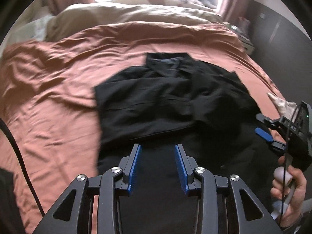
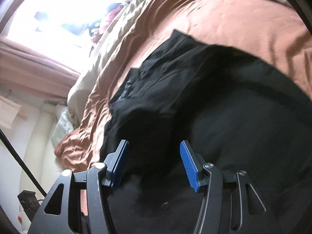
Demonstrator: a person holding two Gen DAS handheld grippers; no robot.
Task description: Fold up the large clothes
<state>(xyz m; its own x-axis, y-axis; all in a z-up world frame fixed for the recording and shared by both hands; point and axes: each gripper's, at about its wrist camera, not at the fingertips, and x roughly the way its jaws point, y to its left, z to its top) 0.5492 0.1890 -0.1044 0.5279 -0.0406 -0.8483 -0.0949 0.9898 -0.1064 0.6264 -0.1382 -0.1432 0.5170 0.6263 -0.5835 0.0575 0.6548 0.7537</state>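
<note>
**Black shirt half-folded on the bed, both tools released above it**

Nearest the cameras, the left tool hovers over the near hem of the black shirt, its two blue pads spread apart with nothing between them. The right tool is likewise released, fingers wide, just above the shirt's near right part; the left wrist view shows it off the shirt's right edge, held in the person's right hand.

The shirt lies on the rust-coloured duvet, collar at the far end, one side already turned in over the body. Beyond the shirt the duvet gives way to a beige sheet, and further still a heap of mixed items sits under the bright window, too washed out to identify.

Risks, as I judge them: the dark cloth hides its own edges, so a tool could pinch a single layer, or catch the duvet with it, and drag the fold askew. The soft, wrinkled duvet could let the shirt slip during a fold. A black cable left of the shirt could snag.

Count: one shirt, two tools, one duvet, one cable.
</note>
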